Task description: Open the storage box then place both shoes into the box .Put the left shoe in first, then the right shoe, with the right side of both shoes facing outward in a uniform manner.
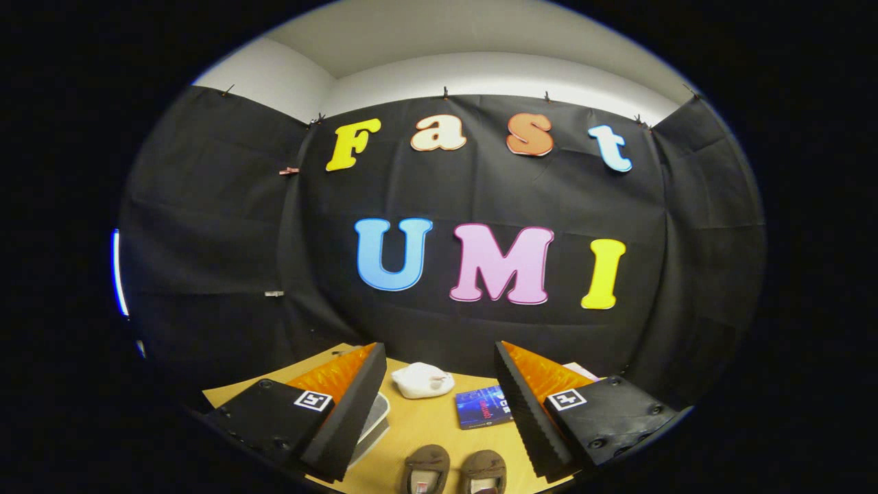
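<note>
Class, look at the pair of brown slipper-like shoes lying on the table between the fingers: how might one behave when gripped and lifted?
Each of the brown shoes looks soft and fuzzy, so it would probably flex or sag rather than stay stiff. It seems light for its size. Lying flat on the table, it should not roll. The hand-held gripper is open above them.

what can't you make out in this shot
- Shoes, gripper view: two brown shoes between the open tool's fingers, their near ends cut off by the view's edge, so left and right cannot be told.
- Storage box: mostly hidden behind one finger; whether its lid is on cannot be told.
- White object beyond the fingers: too small to identify.
- Blue booklet: partly covered by the other finger.
</note>
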Motion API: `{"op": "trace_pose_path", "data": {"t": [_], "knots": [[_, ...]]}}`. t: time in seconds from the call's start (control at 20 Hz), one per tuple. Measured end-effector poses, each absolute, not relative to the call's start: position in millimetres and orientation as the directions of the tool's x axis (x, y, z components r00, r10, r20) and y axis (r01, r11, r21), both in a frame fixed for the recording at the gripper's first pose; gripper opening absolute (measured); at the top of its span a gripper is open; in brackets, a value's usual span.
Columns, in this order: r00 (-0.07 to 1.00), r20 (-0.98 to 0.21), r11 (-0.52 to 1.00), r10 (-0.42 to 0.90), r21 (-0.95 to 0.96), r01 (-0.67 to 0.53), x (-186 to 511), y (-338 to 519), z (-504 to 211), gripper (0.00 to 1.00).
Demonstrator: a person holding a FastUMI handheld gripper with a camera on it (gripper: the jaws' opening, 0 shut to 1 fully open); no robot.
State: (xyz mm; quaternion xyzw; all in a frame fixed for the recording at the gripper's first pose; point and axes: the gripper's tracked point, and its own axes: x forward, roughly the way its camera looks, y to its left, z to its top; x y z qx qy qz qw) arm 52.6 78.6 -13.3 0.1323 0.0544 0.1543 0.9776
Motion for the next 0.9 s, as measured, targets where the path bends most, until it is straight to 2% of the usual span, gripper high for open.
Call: {"op": "trace_pose_path", "data": {"t": [0.1,0.2,0.3,0.45,0.6,0.8,0.9], "knots": [[0.888,-0.083,0.847,0.451,0.354,-0.397,62.2,107.9,-26.6,0.98],[0.776,-0.096,0.702,0.623,0.507,-0.500,65.9,144.9,-49.6,0.98],[0.645,-0.082,0.513,0.760,0.684,-0.518,68.6,177.0,-76.1,0.99],[0.500,-0.052,0.309,0.864,0.841,-0.445,75.2,206.0,-123.6,0.97],[0.363,-0.046,0.161,0.931,0.942,-0.294,75.6,236.6,-183.3,0.97],[0.262,-0.060,0.092,0.963,0.990,-0.112,71.3,267.9,-246.7,0.97],[0.221,-0.028,0.036,0.975,0.999,-0.031,68.0,283.2,-260.0,0.97]]}}
